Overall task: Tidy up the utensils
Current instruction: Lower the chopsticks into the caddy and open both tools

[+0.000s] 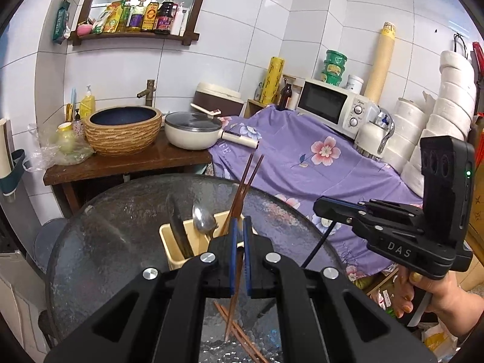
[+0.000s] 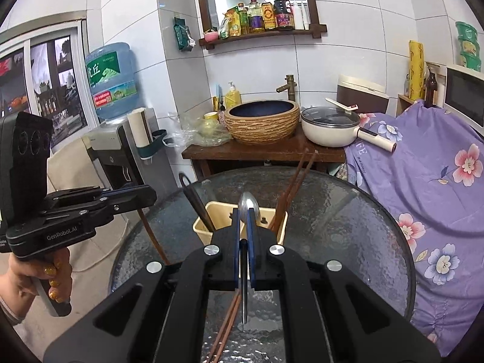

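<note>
On the round glass table (image 1: 121, 211) stands a cream utensil holder (image 1: 172, 242) (image 2: 211, 210). In it are a black ladle (image 1: 178, 227) (image 2: 193, 196), a metal spoon (image 1: 202, 217) and a pair of brown chopsticks (image 1: 251, 175) (image 2: 296, 181). My left gripper (image 1: 239, 219) (image 2: 151, 195) is shut on a brown chopstick (image 1: 237, 275) (image 2: 151, 236) that hangs down below the pads. My right gripper (image 2: 242, 210) (image 1: 317, 207) is shut on another metal spoon (image 2: 248, 204), bowl up. More chopsticks (image 1: 242, 335) (image 2: 225, 326) lie on the glass below both grippers.
Behind the table a wooden stand (image 2: 242, 151) carries a woven basin (image 2: 263, 121) and a lidded white pot (image 2: 329, 127). A purple floral cloth (image 1: 302, 157) covers the right side, with a microwave (image 1: 332, 106) on it. A water dispenser (image 2: 121, 145) stands left.
</note>
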Demonstrator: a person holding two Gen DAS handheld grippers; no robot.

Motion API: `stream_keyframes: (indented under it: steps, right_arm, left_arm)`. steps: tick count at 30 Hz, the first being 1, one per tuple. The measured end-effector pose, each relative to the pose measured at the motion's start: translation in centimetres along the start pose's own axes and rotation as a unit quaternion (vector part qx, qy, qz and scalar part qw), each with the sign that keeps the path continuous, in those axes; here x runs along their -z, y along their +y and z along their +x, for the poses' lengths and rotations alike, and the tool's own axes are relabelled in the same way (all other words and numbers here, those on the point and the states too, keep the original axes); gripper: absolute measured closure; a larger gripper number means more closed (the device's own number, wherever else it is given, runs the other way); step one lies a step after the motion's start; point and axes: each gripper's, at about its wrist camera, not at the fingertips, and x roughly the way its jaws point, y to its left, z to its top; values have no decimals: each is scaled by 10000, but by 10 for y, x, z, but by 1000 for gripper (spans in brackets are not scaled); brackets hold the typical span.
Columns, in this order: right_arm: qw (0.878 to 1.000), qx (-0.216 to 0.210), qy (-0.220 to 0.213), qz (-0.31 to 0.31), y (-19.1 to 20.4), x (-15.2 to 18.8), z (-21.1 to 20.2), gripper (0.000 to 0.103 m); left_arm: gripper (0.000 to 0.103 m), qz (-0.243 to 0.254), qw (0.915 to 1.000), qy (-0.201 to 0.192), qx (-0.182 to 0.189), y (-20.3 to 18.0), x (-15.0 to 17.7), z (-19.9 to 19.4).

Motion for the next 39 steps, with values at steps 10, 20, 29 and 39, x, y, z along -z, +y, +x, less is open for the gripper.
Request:
stream_keyframes:
  steps: [10, 20, 29, 39]
  right_arm:
    - [9994, 105, -319, -121, 12, -93, -16, 98]
    - [9977, 408, -504, -207, 16, -145, -4, 98]
    - [9981, 504, -324, -114, 4, -129, 34, 98]
    - [9989, 470, -76, 14, -5, -102, 65, 98]
  left_arm:
    - [99, -32, 9990, -438, 2, -9, -81, -19]
    - [99, -104, 9959, -822, -371, -1, -137, -24]
    - [99, -317, 9957, -690, -522, 21, -132, 12]
    - [99, -191, 9946, -699, -744, 24, -119, 23]
